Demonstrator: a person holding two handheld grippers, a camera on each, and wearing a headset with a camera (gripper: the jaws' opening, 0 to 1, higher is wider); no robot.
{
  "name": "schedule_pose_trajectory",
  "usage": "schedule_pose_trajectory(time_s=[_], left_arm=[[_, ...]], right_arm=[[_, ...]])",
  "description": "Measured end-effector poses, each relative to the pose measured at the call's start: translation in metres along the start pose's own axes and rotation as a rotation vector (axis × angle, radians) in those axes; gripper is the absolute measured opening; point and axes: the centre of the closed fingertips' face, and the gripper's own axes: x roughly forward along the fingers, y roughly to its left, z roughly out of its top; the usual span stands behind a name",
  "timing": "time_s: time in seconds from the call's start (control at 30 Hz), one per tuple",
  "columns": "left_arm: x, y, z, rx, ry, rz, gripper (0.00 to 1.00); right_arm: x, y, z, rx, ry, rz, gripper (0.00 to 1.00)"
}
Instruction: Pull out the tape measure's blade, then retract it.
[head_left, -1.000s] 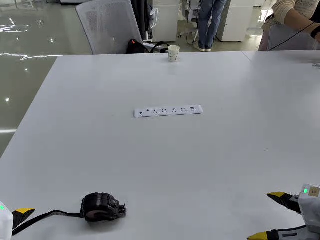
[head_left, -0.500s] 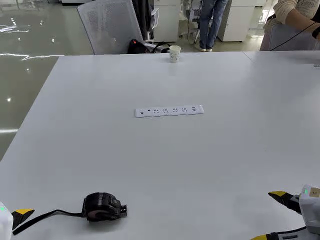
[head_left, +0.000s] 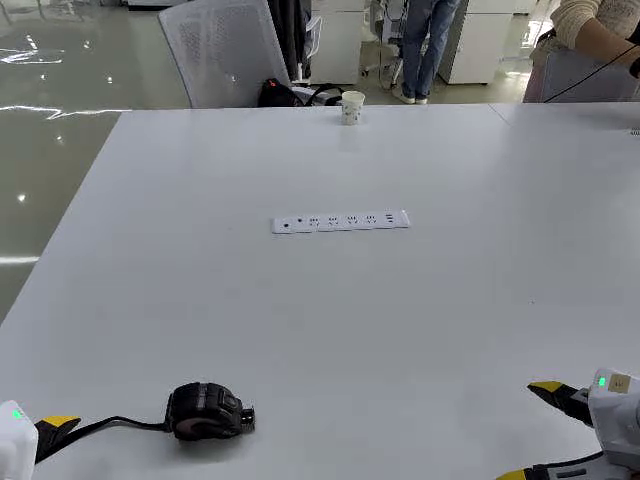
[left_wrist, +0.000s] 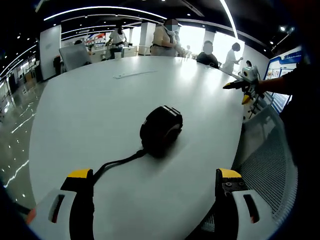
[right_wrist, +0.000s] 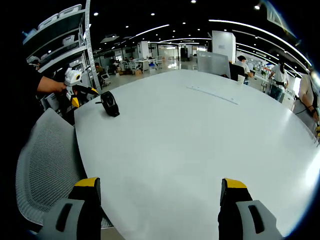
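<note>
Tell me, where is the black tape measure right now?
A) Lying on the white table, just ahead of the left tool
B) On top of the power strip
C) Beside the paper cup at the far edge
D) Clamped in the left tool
A: the tape measure lies on the table, ahead of the left tool, whose jaws stand open with nothing between them.
</note>
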Motion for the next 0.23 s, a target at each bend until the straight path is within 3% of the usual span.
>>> schedule_pose_trajectory(time_s=[0.23], left_arm=[[-0.0008, 0.0008, 0.0007, -0.001, -0.002, -0.004, 0.99]], right_arm=[[0.0002, -0.0011, -0.0013, 0.004, 0.003, -0.004, 0.99]])
